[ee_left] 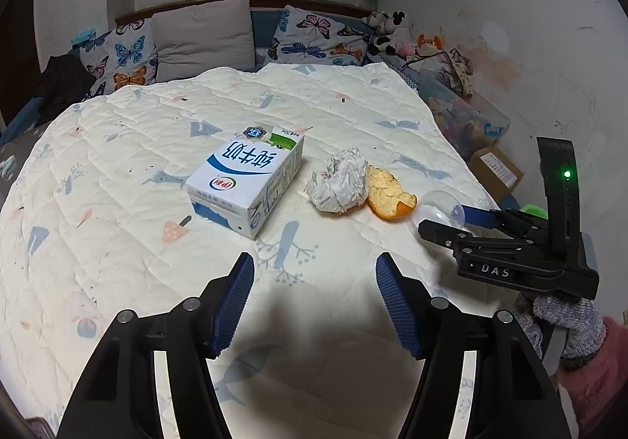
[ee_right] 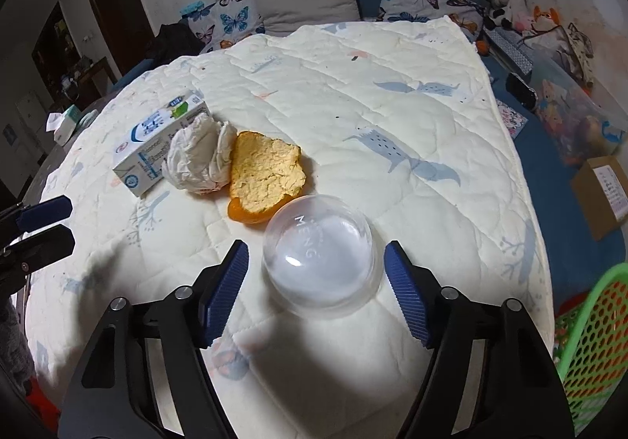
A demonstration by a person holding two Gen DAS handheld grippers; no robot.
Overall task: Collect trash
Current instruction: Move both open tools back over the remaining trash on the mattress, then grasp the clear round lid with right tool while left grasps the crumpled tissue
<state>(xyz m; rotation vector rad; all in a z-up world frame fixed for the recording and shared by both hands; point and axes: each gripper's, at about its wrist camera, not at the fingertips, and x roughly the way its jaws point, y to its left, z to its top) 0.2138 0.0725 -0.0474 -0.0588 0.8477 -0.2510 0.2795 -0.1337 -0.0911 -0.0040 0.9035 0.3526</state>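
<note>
Jaws of the right gripper (ee_right: 316,293) stood apart, straddling the clear dome lid (ee_right: 320,262) on the bed quilt (ee_right: 353,105), not touching it. Left gripper (ee_left: 314,305) jaws also apart, empty, short of the milk carton (ee_left: 247,183). Judged step: first grasp. Next: close on lid, carry to the green basket (ee_right: 588,352).

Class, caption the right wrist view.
Open right gripper around a clear dome lid beside orange peel.
</note>
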